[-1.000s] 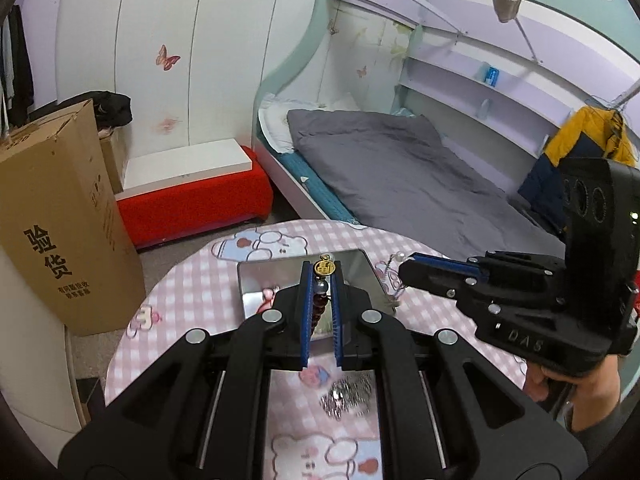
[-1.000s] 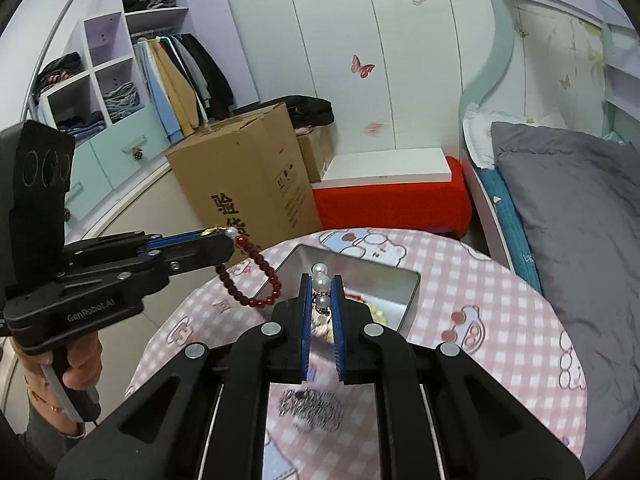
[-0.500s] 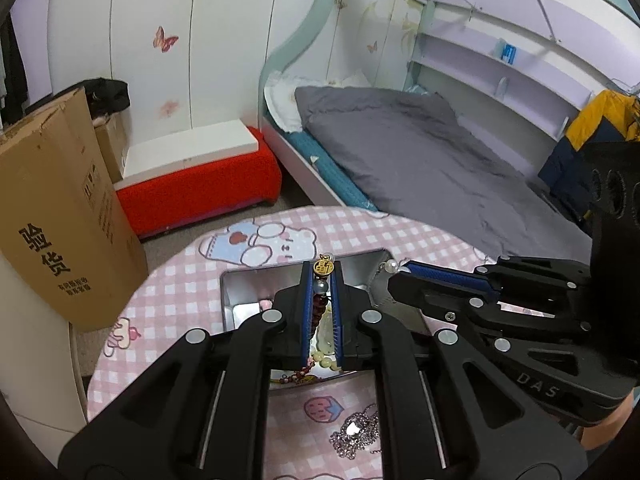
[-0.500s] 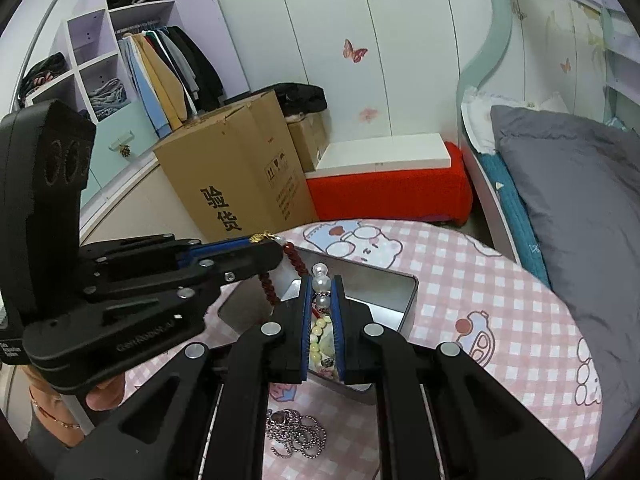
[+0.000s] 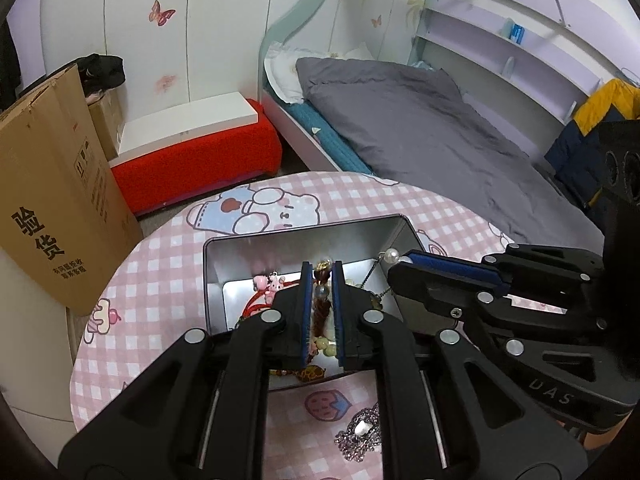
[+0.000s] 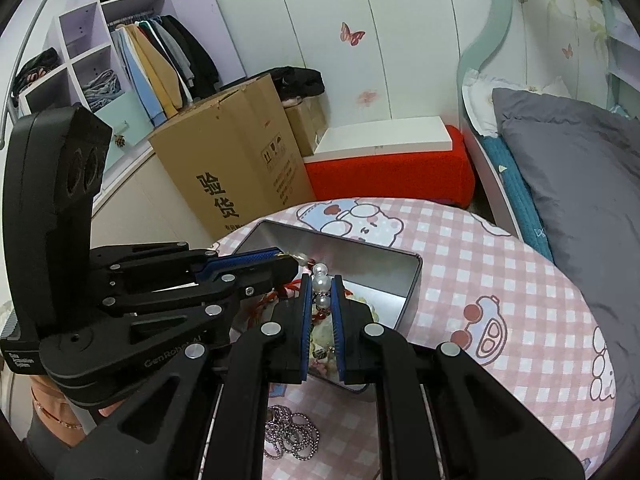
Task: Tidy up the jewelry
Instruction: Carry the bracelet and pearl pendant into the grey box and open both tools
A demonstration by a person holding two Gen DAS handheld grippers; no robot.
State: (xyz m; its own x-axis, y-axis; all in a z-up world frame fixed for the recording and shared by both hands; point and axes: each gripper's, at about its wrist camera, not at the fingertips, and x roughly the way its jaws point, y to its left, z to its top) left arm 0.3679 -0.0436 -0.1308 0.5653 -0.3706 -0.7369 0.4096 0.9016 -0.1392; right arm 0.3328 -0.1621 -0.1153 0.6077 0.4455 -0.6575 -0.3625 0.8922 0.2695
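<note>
Bedroom scene: a round table (image 5: 168,248) with a pink checked cloth fills the lower half of both views, a grey bed (image 5: 420,120) at upper right, a cardboard box (image 5: 48,200) at left. At table centre stands an open metal tin (image 5: 304,236) holding mixed jewelry. Left gripper (image 5: 321,276), lower centre of the left view, hangs over the tin; its jaws are opening, with a dark red bead bracelet (image 5: 320,312) between the blue pads. Right gripper (image 6: 321,284), lower centre of the right view, is clamped on a pearl strand (image 6: 320,280), also above the tin. The two grippers lie just beside each other, tips converging over the tin. A silver chain (image 5: 360,436) lies on the cloth below the tin, apart from it.
</note>
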